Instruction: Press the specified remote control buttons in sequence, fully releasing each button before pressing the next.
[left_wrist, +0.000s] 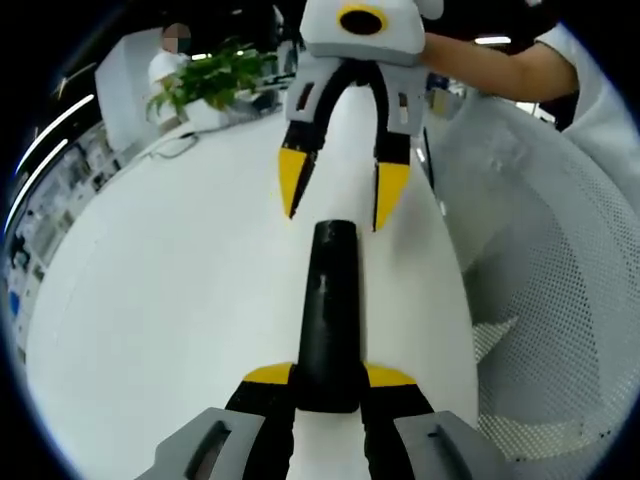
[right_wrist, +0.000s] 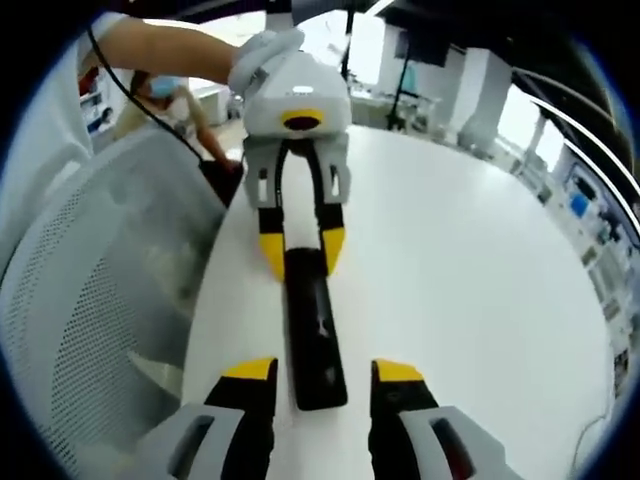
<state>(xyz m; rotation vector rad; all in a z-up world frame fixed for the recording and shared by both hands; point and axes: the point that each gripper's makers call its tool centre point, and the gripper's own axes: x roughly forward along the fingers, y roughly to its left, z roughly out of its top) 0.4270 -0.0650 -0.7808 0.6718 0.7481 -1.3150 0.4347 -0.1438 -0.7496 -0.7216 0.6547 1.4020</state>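
A long black remote (left_wrist: 329, 300) lies lengthwise on the white table (left_wrist: 170, 310). My left gripper (left_wrist: 330, 378) is shut on its near end, yellow tips pressed against both sides. Facing it, my right gripper (left_wrist: 340, 192) stands open just past the remote's far end, tips apart. In the right gripper view the remote (right_wrist: 314, 330) runs away from me, its near end between the spread fingers of my right gripper (right_wrist: 323, 372) without touching them. The left gripper (right_wrist: 302, 250) clamps its far end. The buttons are too dark to make out.
A white mesh chair (left_wrist: 560, 300) (right_wrist: 90, 300) stands close along the table's edge beside the remote. A potted plant (left_wrist: 215, 80) and a cable sit at the far end. A person's arm (right_wrist: 170, 45) holds the left gripper. Broad bare tabletop (right_wrist: 470, 280) lies on the other side.
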